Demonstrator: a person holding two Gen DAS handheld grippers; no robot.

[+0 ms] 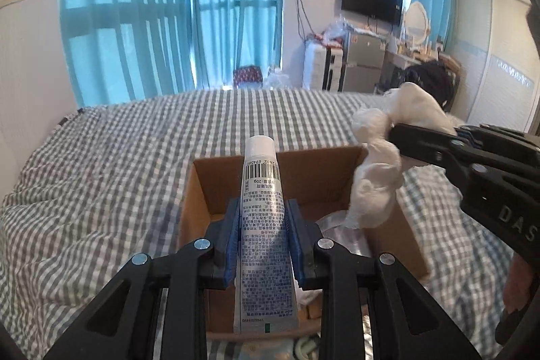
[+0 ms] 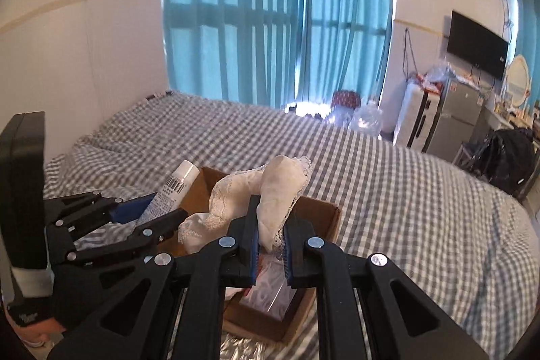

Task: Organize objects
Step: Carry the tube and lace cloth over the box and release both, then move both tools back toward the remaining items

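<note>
1 tube in L gripper; 1 lace cloth in R gripper; 1 box.

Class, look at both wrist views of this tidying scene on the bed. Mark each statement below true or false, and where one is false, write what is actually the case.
1. The left gripper is shut on a white tube printed with a barcode. True.
2. The right gripper is open and holds nothing. False: it is shut on a white lacy cloth.
3. A brown cardboard box sits on the checked bedspread. True.
4. The curtains are red. False: they are blue.
5. The cardboard box is sealed with a lid. False: its top is open and things lie inside.
</note>
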